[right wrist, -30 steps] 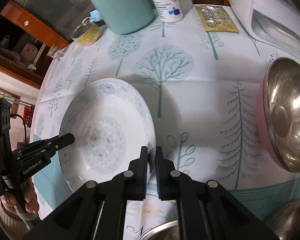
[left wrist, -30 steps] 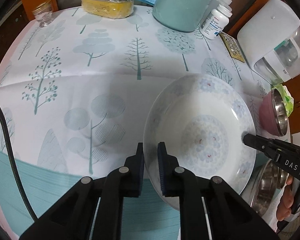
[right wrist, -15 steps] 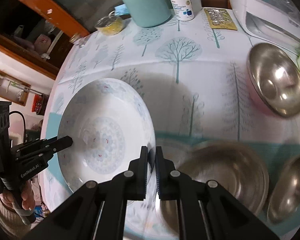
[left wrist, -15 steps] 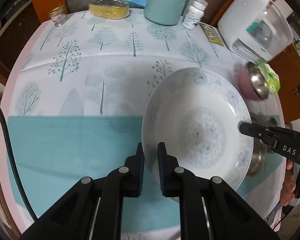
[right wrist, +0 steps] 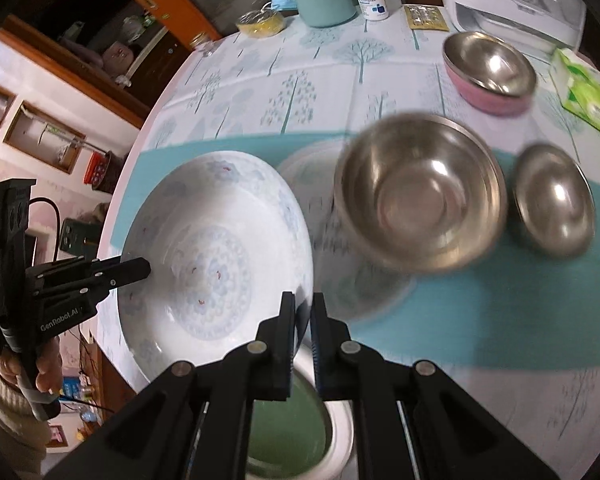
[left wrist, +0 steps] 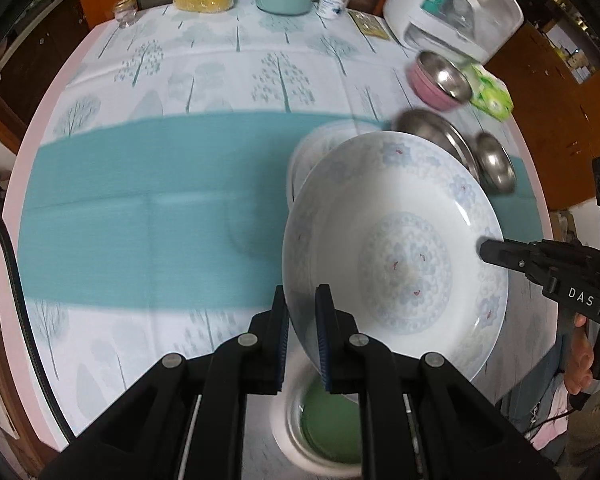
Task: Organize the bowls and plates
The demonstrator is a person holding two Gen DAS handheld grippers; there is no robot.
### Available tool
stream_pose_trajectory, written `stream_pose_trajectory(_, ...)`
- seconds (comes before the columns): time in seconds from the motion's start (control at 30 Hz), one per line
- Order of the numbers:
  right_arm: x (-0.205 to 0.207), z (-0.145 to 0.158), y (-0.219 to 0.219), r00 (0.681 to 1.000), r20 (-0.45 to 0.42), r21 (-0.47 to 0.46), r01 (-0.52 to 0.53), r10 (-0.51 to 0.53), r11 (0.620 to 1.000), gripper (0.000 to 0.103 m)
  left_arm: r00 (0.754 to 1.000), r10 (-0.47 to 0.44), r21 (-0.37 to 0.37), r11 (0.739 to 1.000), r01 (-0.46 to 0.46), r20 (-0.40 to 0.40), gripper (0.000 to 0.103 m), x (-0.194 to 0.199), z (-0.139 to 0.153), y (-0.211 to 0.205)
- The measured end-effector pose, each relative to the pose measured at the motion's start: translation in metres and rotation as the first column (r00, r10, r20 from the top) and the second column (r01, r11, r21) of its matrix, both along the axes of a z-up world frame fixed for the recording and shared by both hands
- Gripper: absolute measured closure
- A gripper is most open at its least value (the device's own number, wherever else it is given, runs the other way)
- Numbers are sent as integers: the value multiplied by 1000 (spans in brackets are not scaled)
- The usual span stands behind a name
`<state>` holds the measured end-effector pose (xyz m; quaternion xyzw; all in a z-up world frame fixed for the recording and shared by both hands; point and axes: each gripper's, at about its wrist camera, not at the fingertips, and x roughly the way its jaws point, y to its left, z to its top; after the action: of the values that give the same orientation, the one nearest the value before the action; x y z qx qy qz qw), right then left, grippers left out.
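Gripping opposite rims, the left gripper (left wrist: 301,332) at 7 o'clock and the right gripper (right wrist: 302,336) at 3 o'clock both pinch the plate (left wrist: 396,256), held tilted above the table (left wrist: 148,208) and a second plate (right wrist: 300,168). Glazed china looks stiff, slippery and breakable; rim grips suit it best.

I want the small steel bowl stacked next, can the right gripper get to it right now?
Probably not: the right gripper has its jaws shut on the white plate rim. Otherwise the way to the small steel bowl looks clear.
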<state>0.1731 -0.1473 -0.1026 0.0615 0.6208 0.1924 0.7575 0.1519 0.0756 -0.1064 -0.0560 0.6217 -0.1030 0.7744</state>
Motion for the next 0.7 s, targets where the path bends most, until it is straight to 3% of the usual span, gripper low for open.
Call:
stream_pose_trajectory(0.3,-79,-16,-9,999,-35,1,-31,31,1000,96,1000,-2,14,1000,3,-25,92,-85,-12,-15)
stream_pose_trajectory(0.7,-133,-45,-5,998,-7,-82,-67,66,994,95,997,34,25,999,-32,-65,91,-136,-56,-23)
